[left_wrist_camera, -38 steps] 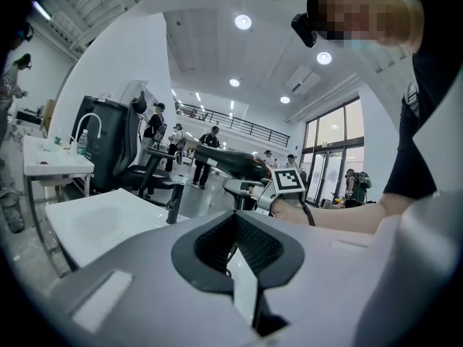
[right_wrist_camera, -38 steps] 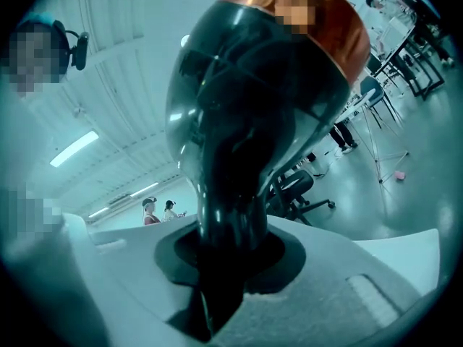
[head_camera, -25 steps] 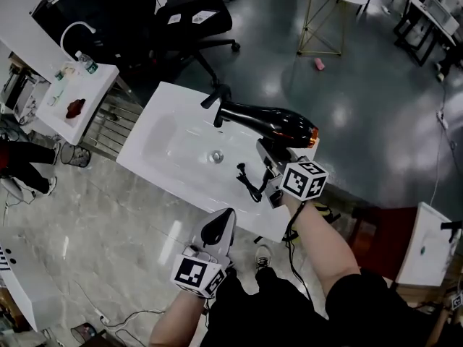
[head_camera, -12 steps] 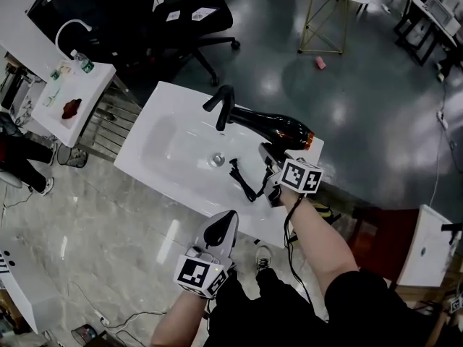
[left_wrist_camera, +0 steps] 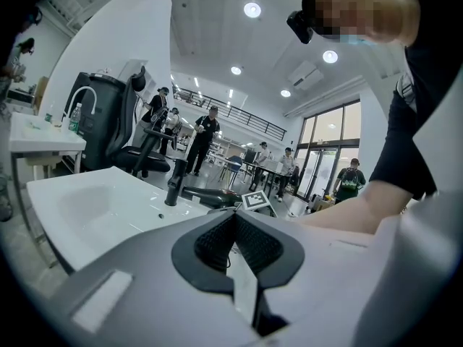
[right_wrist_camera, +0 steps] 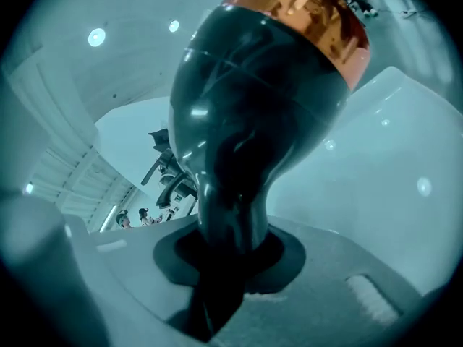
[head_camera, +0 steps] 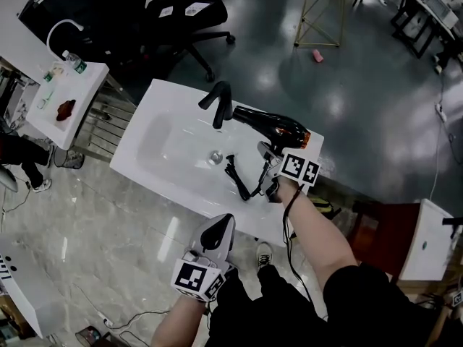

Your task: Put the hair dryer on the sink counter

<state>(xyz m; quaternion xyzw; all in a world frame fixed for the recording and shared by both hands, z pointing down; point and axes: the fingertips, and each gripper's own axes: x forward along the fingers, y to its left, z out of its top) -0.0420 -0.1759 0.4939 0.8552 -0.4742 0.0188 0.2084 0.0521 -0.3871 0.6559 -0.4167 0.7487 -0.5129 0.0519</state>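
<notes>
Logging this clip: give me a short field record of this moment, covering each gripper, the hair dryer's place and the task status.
right gripper: fingers shut on the handle of the hair dryer
left gripper: fingers together, nothing between them, by the counter's near edge
hair dryer: over the right end of the sink counter, narrow end beside the faucet; contact with the counter cannot be told
cord: lies on the counter near the drain
task status: dryer not yet released
</notes>
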